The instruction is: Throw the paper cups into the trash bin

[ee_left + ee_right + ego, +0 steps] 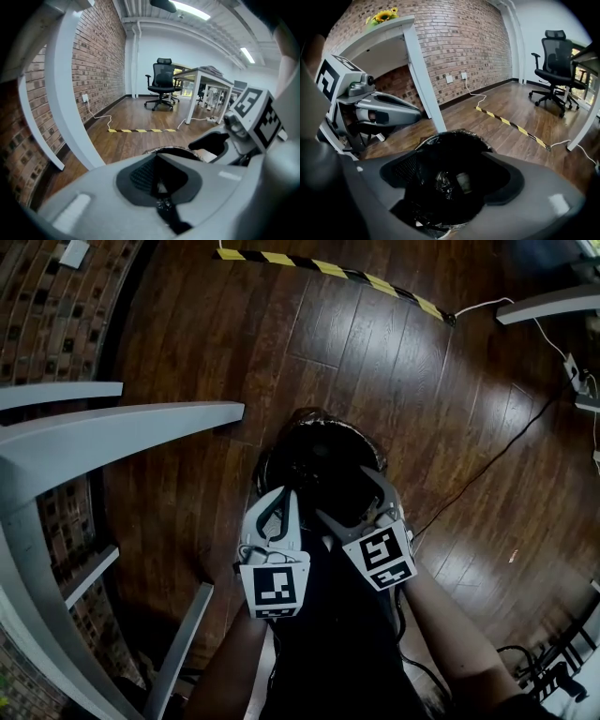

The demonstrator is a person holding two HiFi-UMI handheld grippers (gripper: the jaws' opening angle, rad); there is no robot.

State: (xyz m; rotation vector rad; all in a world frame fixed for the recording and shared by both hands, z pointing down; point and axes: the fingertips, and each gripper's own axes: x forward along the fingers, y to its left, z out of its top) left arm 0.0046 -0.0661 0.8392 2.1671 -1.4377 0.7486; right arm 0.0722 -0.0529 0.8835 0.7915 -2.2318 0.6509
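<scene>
Trash bin (309, 451): round, open-topped, upright on the wooden floor (375, 334). Its black plastic liner (440, 180) is crinkled and glossy, folded unevenly over the rim. The interior is dark.

Paper cup (463, 182): one visible, pale brown. It lies tilted deep inside the bin against the liner's folds, seen only in the right gripper view. Finer details are too dim to tell.

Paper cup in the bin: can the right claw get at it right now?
Probably yes. The right claw hangs over the trash bin's open mouth, jaws apart and empty, the paper cup in plain sight below. The left claw sits beside it, not in between.
</scene>
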